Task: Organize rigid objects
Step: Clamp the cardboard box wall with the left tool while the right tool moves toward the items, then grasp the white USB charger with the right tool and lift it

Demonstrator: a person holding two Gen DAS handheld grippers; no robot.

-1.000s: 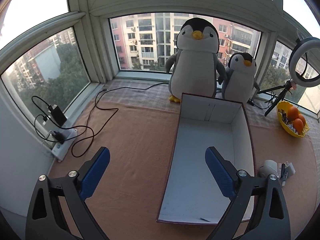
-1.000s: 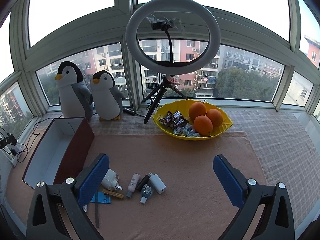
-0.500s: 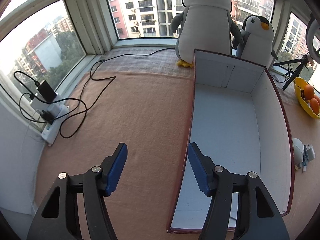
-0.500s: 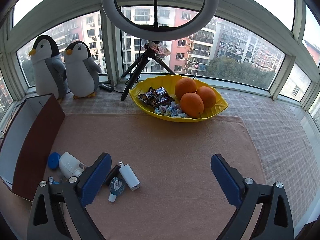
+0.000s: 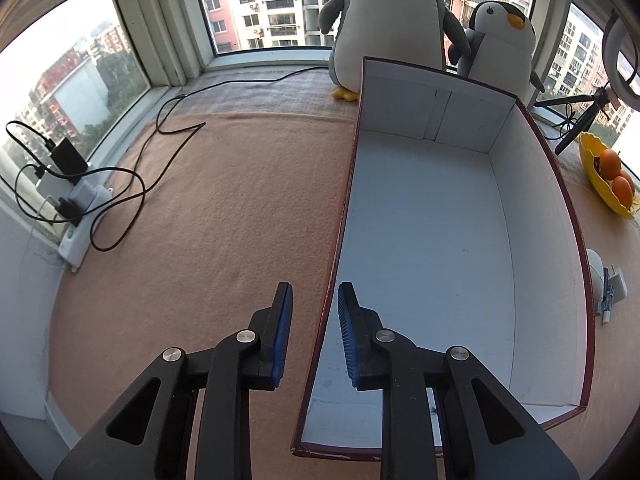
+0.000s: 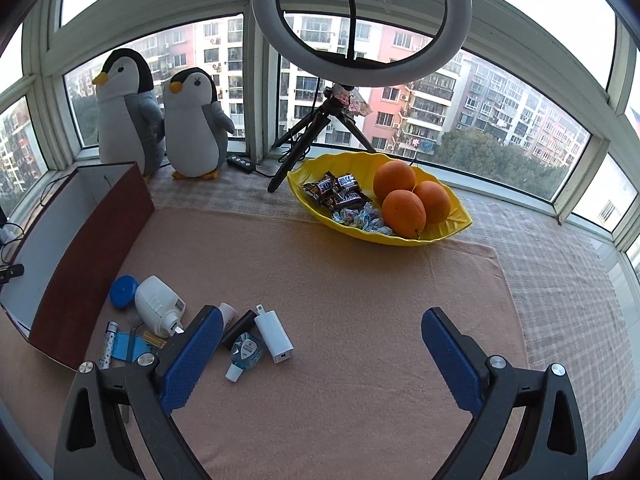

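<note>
An empty box [image 5: 440, 248], white inside and dark red outside, lies on the pink cloth; it also shows at the left of the right wrist view [image 6: 92, 248]. My left gripper [image 5: 314, 336] straddles the box's left wall, its jaws narrowed with a gap on each side of the wall. My right gripper [image 6: 320, 356] is wide open above the cloth. Beside its left finger lie small items: a white bottle [image 6: 158, 310], a blue lid [image 6: 124, 292], a white charger [image 6: 274, 334], a small blue bottle [image 6: 244, 354] and a black tube [image 6: 239, 328].
A yellow bowl [image 6: 448, 228] holds oranges and sweets. Two plush penguins [image 6: 160, 120] and a ring light on a tripod [image 6: 360, 12] stand by the window. A power strip with cables [image 5: 76, 208] lies at the far left edge.
My left gripper has moved in low over the box's left wall and narrowed around it. My right gripper has come closer to the small items and stays wide open.
</note>
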